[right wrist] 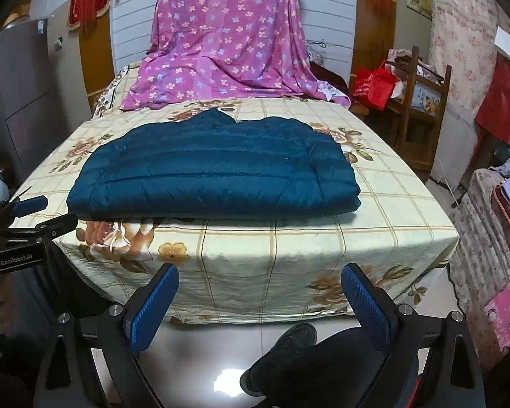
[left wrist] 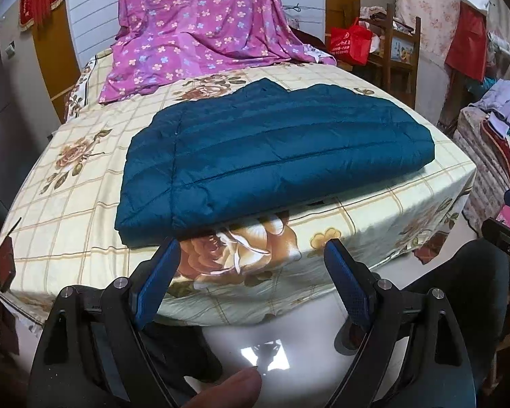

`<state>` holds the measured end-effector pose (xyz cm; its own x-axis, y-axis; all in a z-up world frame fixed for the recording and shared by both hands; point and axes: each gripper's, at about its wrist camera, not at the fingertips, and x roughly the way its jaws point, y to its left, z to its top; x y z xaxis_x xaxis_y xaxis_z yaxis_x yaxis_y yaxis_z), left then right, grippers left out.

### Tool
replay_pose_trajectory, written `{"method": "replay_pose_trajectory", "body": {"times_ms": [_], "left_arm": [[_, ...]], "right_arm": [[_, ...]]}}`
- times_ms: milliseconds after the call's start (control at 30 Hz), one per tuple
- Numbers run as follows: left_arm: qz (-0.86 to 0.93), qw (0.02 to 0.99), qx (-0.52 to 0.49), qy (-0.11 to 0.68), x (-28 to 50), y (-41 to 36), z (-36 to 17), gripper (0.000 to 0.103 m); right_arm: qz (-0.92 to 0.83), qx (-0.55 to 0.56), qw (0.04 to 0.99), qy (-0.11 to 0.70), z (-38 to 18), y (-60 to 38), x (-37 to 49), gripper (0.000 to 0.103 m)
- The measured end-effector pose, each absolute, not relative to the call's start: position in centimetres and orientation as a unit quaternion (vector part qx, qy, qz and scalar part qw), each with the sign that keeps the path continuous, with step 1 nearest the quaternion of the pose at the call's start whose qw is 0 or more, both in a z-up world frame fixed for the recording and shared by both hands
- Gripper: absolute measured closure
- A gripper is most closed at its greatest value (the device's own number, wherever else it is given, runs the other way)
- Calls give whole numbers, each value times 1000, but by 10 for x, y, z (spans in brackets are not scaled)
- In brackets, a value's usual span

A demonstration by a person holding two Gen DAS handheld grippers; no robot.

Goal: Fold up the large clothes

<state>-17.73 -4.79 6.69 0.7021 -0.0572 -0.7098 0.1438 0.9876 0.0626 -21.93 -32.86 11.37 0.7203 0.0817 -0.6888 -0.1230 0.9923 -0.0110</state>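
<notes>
A folded teal quilted jacket (left wrist: 275,156) lies near the bed's (left wrist: 85,210) near edge. The left hand-held gripper (left wrist: 251,255) and right hand-held gripper (right wrist: 260,284) both hang spread and empty, short of the bed.

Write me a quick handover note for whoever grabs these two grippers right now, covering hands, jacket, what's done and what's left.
Left gripper: open, empty, held short of the table's near edge.
Right gripper: open, empty, also short of the near edge, touching nothing.
The blue quilted jacket lies folded into a flat, wide bundle on the floral tablecloth, close to the near edge. The purple flowered sheet is draped at the far end, apart from the jacket.
Done: the jacket looks folded at least once, with no sleeves sticking out.
Left: possibly one more fold across to make it compact; otherwise nothing obvious. Judge before gripping.
</notes>
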Motion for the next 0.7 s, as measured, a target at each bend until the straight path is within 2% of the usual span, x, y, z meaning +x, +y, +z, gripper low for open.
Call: {"method": "replay_pose_trajectory", "body": {"times_ms": [700], "left_arm": [[-63,918,48,388,-177,-46,63,17]], "right_arm": [[56,-33,926,372,113,-324,-218,8]]}}
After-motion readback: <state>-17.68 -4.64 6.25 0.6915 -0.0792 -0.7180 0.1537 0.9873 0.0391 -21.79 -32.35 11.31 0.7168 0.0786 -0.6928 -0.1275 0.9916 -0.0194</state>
